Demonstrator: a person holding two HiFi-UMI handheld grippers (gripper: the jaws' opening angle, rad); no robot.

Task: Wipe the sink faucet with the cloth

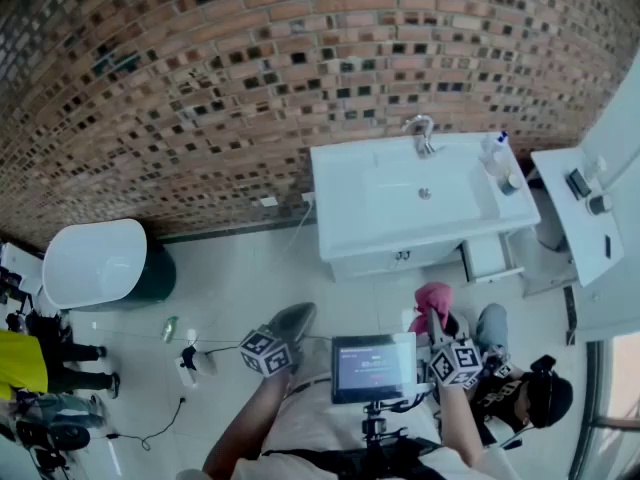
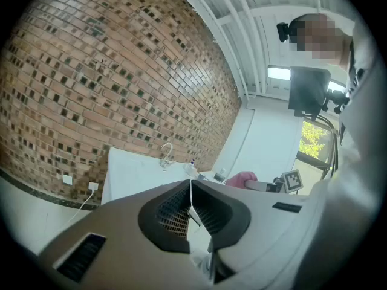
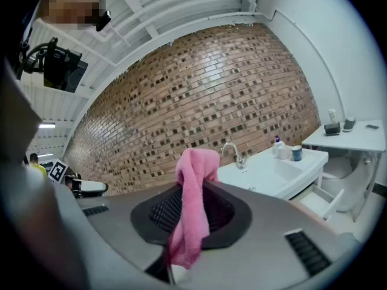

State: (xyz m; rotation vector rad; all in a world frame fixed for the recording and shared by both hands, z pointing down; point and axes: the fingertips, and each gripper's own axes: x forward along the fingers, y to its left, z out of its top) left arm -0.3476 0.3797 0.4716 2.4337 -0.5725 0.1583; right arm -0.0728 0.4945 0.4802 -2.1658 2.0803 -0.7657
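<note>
The white sink (image 1: 350,183) stands against the brick wall with its chrome faucet (image 1: 422,134) at the back edge. Both grippers are held well short of it, over the floor. My right gripper (image 1: 434,318) is shut on a pink cloth (image 1: 433,297); in the right gripper view the cloth (image 3: 195,204) drapes out between the jaws, with the faucet (image 3: 233,153) far ahead. My left gripper (image 1: 293,322) is shut and empty; its pads meet at the left gripper's tip (image 2: 191,193), and the faucet (image 2: 166,154) shows small beyond it.
Bottles and a cup (image 1: 497,158) sit on the sink's right end. A drawer (image 1: 489,258) is pulled out below. A white side table (image 1: 578,213) stands to the right, a white-lidded tub (image 1: 95,261) to the left. Cables and a spray bottle (image 1: 186,365) lie on the floor. A bystander (image 1: 22,363) is at far left.
</note>
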